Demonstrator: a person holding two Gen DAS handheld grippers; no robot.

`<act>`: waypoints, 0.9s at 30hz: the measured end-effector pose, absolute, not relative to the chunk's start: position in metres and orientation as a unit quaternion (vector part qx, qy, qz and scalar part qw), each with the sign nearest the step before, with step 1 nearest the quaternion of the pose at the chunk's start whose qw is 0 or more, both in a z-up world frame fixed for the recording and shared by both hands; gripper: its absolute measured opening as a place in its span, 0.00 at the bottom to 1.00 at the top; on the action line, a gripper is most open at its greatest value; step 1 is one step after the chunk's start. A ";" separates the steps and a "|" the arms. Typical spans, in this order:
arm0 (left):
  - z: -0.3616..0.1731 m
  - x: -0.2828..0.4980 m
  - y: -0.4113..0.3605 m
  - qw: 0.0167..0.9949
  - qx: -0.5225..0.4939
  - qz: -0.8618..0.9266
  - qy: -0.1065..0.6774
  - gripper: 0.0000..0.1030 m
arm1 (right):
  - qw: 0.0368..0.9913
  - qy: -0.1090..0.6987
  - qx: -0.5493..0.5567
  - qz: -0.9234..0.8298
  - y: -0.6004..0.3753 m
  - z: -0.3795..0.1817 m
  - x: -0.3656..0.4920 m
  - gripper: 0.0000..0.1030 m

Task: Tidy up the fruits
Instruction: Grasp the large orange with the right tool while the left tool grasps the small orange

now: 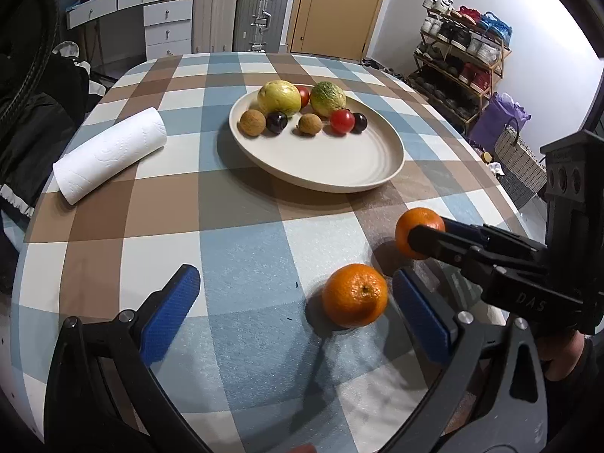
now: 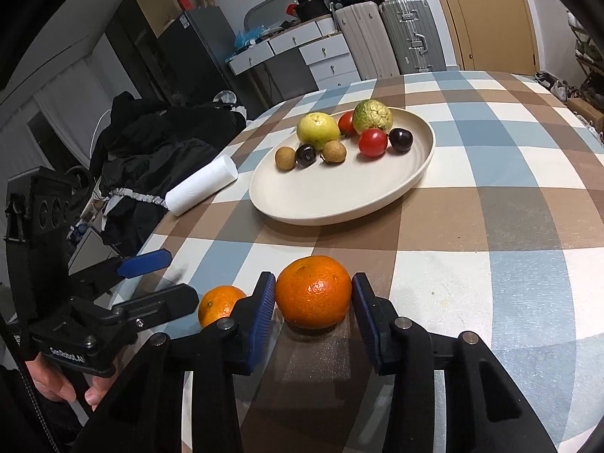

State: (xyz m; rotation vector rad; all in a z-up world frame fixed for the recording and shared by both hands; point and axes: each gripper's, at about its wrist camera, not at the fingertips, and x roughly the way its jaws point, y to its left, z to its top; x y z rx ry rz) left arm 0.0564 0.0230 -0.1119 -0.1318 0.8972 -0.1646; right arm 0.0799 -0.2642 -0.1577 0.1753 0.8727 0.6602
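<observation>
My right gripper [image 2: 313,296] is shut on an orange [image 2: 313,287], with a blue pad pressing each side; the fruit sits at or just above the checked tablecloth. In the left wrist view that same orange [image 1: 415,222] shows at the tip of the right gripper [image 1: 421,234]. A second orange [image 1: 355,294] lies on the cloth just inside the right finger of my left gripper [image 1: 294,279], which is wide open and touches nothing. It also shows as the orange [image 2: 219,304] beside the left gripper [image 2: 183,275]. A cream plate [image 1: 339,166] farther back holds several fruits.
A white paper towel roll [image 1: 109,154] lies left of the plate [image 2: 321,196]. Dark clothing [image 2: 151,143] is heaped past the table's left edge. Suitcases, drawers and a door stand behind the table, a shoe rack [image 1: 460,56] to the right.
</observation>
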 end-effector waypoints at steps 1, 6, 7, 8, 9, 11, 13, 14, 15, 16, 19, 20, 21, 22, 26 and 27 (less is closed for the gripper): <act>-0.112 0.056 0.022 0.895 -0.063 -0.081 0.434 0.99 | 0.851 0.413 0.084 0.313 -0.265 -0.157 0.079 0.41; -0.116 0.057 0.016 0.890 -0.059 -0.090 0.443 0.99 | 0.857 0.405 0.083 0.309 -0.270 -0.154 0.076 0.41; -0.118 0.058 0.014 0.887 -0.059 -0.094 0.448 0.99 | 0.858 0.403 0.084 0.307 -0.272 -0.153 0.076 0.41; -0.119 0.059 0.012 0.884 -0.061 -0.102 0.453 0.99 | 0.859 0.401 0.086 0.306 -0.275 -0.152 0.076 0.41; -0.120 0.059 0.011 0.882 -0.063 -0.107 0.455 0.99 | 0.860 0.400 0.087 0.304 -0.277 -0.152 0.076 0.41; -0.123 0.060 0.007 0.879 -0.060 -0.112 0.459 0.99 | 0.862 0.398 0.090 0.300 -0.282 -0.151 0.076 0.41; -0.125 0.061 0.003 0.877 -0.051 -0.110 0.464 0.99 | 0.864 0.396 0.093 0.296 -0.286 -0.150 0.075 0.41; -0.127 0.062 0.001 0.877 -0.044 -0.107 0.467 0.99 | 0.865 0.395 0.093 0.295 -0.288 -0.149 0.075 0.41; -0.127 0.062 -0.001 0.877 -0.040 -0.107 0.467 0.99 | 0.866 0.394 0.094 0.293 -0.289 -0.149 0.075 0.41; -0.128 0.061 -0.002 0.877 -0.035 -0.107 0.467 0.99 | 0.867 0.393 0.094 0.290 -0.291 -0.148 0.075 0.41; -0.129 0.061 -0.003 0.878 -0.033 -0.110 0.466 0.99 | 0.869 0.392 0.097 0.286 -0.296 -0.148 0.075 0.41; -0.129 0.061 -0.003 0.878 -0.037 -0.113 0.464 0.99 | 0.869 0.392 0.098 0.285 -0.298 -0.148 0.074 0.41; -0.129 0.061 -0.002 0.878 -0.040 -0.116 0.463 0.98 | 0.870 0.392 0.098 0.284 -0.299 -0.148 0.074 0.41; -0.128 0.061 -0.001 0.878 -0.045 -0.121 0.461 0.97 | 0.871 0.391 0.098 0.281 -0.300 -0.148 0.074 0.41; -0.129 0.062 0.002 0.873 -0.058 -0.133 0.465 0.70 | 0.872 0.391 0.098 0.278 -0.305 -0.147 0.073 0.41; -0.130 0.063 0.002 0.871 -0.061 -0.135 0.468 0.63 | 0.872 0.391 0.098 0.277 -0.305 -0.147 0.072 0.41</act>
